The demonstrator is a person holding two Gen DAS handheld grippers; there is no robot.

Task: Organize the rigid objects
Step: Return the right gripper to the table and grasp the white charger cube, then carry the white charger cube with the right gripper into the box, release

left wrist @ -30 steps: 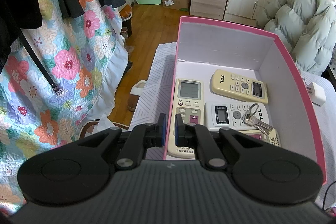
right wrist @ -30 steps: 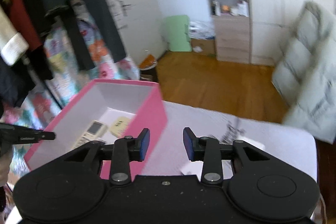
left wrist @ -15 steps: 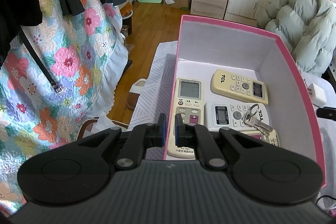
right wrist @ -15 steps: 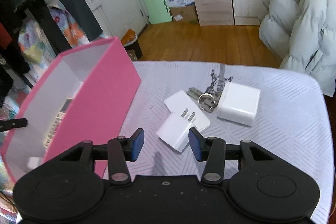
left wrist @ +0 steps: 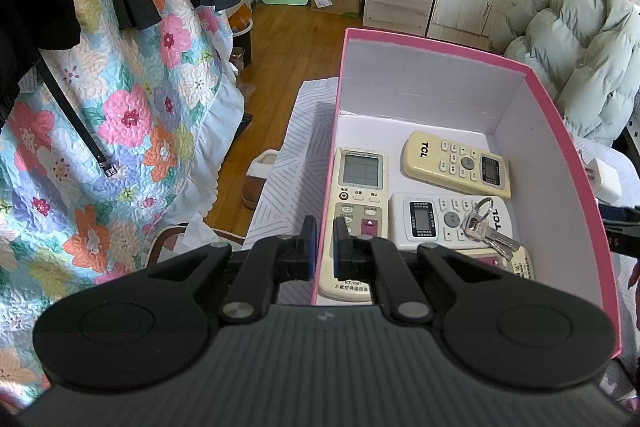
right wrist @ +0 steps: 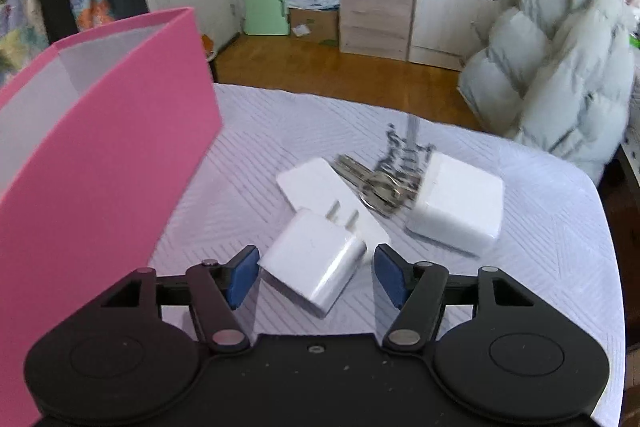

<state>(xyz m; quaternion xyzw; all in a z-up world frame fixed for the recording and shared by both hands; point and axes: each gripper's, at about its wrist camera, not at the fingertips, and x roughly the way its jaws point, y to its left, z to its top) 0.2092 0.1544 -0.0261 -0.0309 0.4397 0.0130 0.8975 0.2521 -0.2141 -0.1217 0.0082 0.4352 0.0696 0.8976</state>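
My left gripper [left wrist: 323, 245] is shut on the left wall of the pink box [left wrist: 552, 131]. The box holds several remotes, among them a yellow TCL remote [left wrist: 456, 163], and a bunch of keys [left wrist: 486, 227]. My right gripper [right wrist: 314, 273] is open, with its fingers on either side of a small white charger plug [right wrist: 314, 263] on the table; they are not touching it. A flat white adapter [right wrist: 320, 183], a second bunch of keys [right wrist: 376, 183] and a large white charger block [right wrist: 458, 203] lie just beyond. The pink box [right wrist: 104, 163] stands to the left.
The table has a white striped cloth [right wrist: 540, 227]. A floral quilt [left wrist: 100, 131] hangs at the left. A pale green puffer jacket [right wrist: 560, 67] lies behind the table at the right. Wooden floor and cabinets are beyond.
My right gripper has swung down and forward to the table and opened wider around the small charger plug. My left gripper has stayed put on the box wall.
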